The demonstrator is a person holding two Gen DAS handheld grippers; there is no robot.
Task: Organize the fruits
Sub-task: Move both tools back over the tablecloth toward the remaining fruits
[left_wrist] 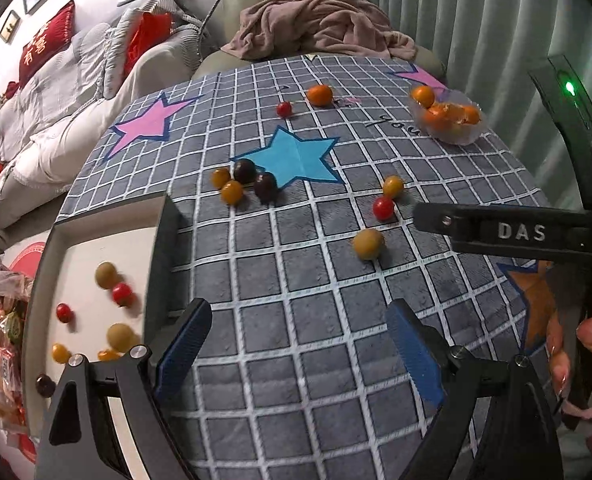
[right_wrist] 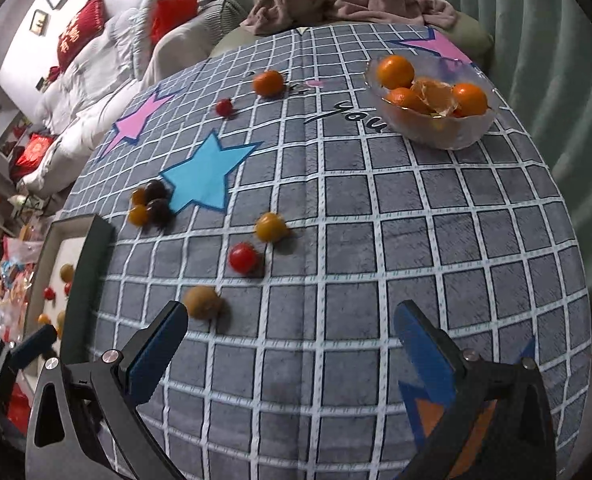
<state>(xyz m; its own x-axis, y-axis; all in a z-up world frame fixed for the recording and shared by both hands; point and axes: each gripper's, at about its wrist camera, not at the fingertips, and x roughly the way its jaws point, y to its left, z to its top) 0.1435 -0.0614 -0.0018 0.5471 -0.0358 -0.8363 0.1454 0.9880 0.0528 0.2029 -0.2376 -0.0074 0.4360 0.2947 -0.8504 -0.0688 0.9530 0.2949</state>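
Left gripper: we see our left gripper [left_wrist: 296, 344] with its ribbed blue pads spread wide and nothing between them, above the tablecloth [left_wrist: 304, 360].
Right gripper: our right gripper [right_wrist: 292, 340] is likewise spread apart and bare, its left finger [right_wrist: 160, 344] just beside a dull tan round fruit [right_wrist: 203, 301].
Landmark: we place everything from the blue star [right_wrist: 206, 174] printed on the cloth.
Loose fruits: two dark glossy fruits [right_wrist: 158, 204] and two small orange ones [right_wrist: 138, 208] sit at the star's left tip; a shiny red tomato [right_wrist: 243, 258] and a yellow-orange fruit [right_wrist: 271, 227] lie nearer us than the star.
Bowl: beyond and right of the star we see a frosted translucent bowl [right_wrist: 448, 136] holding smooth oranges and one peeled.
Tray: left of the star, at the table edge, a dark-rimmed white tray [left_wrist: 96, 248] holds small fruits, several blurred.
Surface: soft-looking grey cloth with a white grid.
Room: a sofa with red cushions [left_wrist: 48, 40], a pink blanket [left_wrist: 320, 24], pleated curtains [left_wrist: 476, 20].
Unclear: we cannot make out the packets left of the tray.
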